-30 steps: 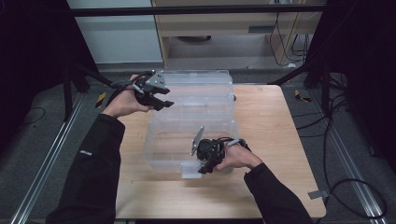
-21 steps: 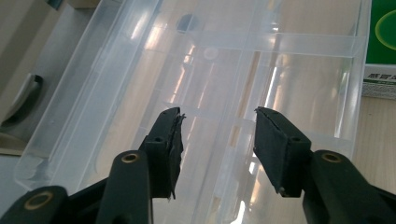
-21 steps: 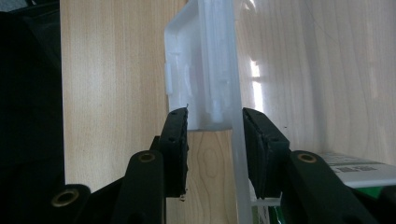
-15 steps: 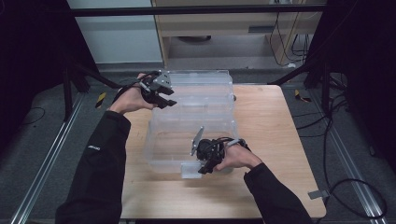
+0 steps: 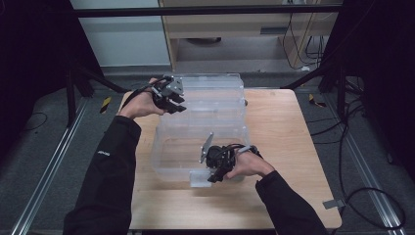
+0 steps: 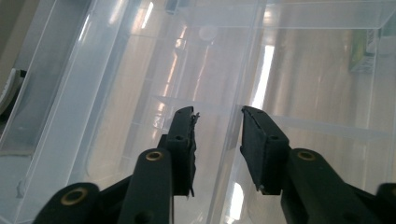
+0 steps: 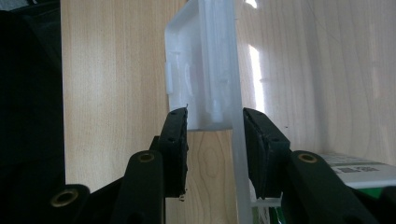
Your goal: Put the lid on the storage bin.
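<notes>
Clear plastic box (image 5: pixel 198 147) is sitting on the wooden table (image 5: pixel 293 147), lid (image 5: pixel 210 95) lying open behind it. Left gripper (image 5: pixel 172 102) has been drifting rightward over the lid's edge, jaws narrowing around it but apart from it. Right gripper (image 5: pixel 211 172) is staying clamped on the box's front wall, unmoved.

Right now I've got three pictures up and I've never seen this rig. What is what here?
No robot: a person holds a two-jaw tool in each hand. The wide picture looks down from above on the wooden table. On it lies a clear plastic box, its lid folded back. The other two pictures come from cameras riding on the tools. The left gripper is at the lid's edge, its jaws just closing around a clear wall. The right gripper straddles the box's front wall by the latch; whether it pinches is unclear.
</notes>
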`<state>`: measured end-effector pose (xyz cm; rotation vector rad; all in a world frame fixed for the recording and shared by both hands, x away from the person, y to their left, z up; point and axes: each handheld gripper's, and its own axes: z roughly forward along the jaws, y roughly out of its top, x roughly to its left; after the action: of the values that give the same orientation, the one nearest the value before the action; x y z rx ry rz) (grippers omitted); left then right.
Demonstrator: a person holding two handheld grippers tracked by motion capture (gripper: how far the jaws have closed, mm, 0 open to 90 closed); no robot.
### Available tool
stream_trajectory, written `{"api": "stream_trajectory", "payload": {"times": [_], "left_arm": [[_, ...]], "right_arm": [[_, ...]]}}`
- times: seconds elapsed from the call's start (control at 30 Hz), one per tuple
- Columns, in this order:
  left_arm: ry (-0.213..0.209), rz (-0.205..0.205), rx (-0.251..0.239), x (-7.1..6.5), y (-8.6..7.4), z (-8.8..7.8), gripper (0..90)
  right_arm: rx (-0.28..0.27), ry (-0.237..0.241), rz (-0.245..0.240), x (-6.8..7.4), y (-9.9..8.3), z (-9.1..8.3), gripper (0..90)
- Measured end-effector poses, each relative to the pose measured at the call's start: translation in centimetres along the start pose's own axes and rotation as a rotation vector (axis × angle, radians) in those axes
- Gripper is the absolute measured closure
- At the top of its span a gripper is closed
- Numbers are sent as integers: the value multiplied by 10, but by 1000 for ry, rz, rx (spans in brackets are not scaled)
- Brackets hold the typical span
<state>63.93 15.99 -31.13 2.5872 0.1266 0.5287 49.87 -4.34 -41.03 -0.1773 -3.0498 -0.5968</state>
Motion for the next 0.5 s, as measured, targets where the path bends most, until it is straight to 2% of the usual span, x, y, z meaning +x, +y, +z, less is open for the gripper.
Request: {"api": "stream_trajectory", "payload": {"times": [0.2,0.5], "left_arm": [[-13,28,14,-3,5,0,758],[-19,89,89,-5,16,-2,816]], "right_arm": [[1,2,0,0,0,0,626],[-1,-3,-1,0,0,0,628]]}}
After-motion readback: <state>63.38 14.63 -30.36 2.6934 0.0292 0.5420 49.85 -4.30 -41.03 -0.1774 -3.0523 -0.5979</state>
